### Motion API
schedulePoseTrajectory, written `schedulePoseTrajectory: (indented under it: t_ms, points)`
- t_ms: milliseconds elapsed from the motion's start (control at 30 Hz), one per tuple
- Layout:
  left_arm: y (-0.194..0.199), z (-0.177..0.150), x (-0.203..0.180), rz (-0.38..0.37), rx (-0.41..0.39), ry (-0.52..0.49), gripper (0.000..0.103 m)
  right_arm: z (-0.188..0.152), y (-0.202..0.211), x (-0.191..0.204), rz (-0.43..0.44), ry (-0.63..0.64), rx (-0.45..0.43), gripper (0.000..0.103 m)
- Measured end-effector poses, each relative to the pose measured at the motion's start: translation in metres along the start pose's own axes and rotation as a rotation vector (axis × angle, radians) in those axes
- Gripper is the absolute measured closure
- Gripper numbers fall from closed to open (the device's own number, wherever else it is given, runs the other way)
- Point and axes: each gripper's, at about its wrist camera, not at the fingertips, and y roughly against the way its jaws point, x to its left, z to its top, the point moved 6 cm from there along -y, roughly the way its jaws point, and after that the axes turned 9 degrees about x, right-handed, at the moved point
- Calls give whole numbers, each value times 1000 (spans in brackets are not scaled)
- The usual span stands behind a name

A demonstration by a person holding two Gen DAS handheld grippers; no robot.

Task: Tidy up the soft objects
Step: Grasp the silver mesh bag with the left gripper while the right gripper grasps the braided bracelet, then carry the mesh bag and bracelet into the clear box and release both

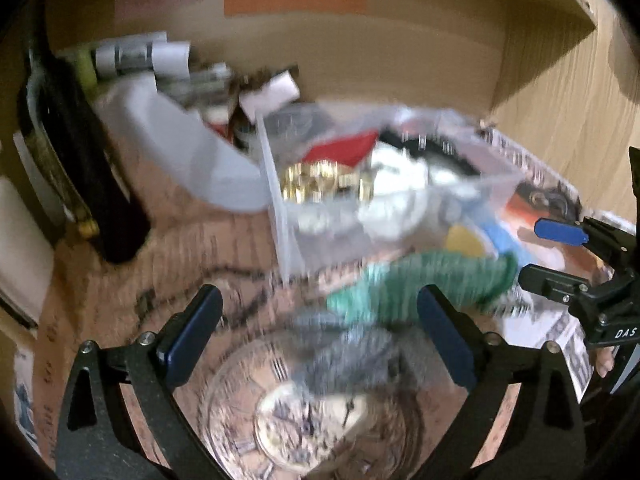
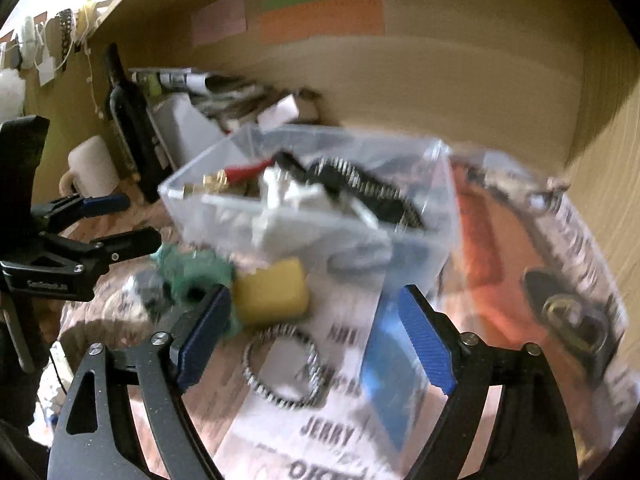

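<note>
Lying between the open left claw (image 1: 320, 332), a grey knit (image 1: 344, 356).

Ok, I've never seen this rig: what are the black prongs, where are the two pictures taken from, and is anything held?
They are two-finger tools carried by a person, each with a camera looking along its fingers. The left hand-held gripper is open over a grey knitted item and a green one. The right hand-held gripper is open above a striped hair tie, a yellow sponge and a blue sponge. Neither holds anything. Behind stands a clear plastic bin of odds and ends. Both views are blurred.
</note>
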Motion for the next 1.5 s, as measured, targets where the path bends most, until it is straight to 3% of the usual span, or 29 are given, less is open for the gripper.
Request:
schedulePoseTrajectory:
  t_ms: [267,433,533,800,967,1500]
  points:
    - [-26,-24,-12,-43,97,-24,4,-21,-26,6,14,15,100,21]
    - [-39,-25,-24,-85,137,-45,4,-23,-35,10,9,46,127,39]
    - [-41,-25,-25,-68,129,-57,4,-23,-35,13,-6,64,119,55]
    - [-30,-29,-16,-64,85,-36,39,-25,-32,4,11,16,93,88]
    - [-18,-29,-10,-32,51,-31,51,-24,-27,3,8,0,63,91]
    - [62,16,2,-17,-186,19,52,7,27,-7,-12,-24,-120,91]
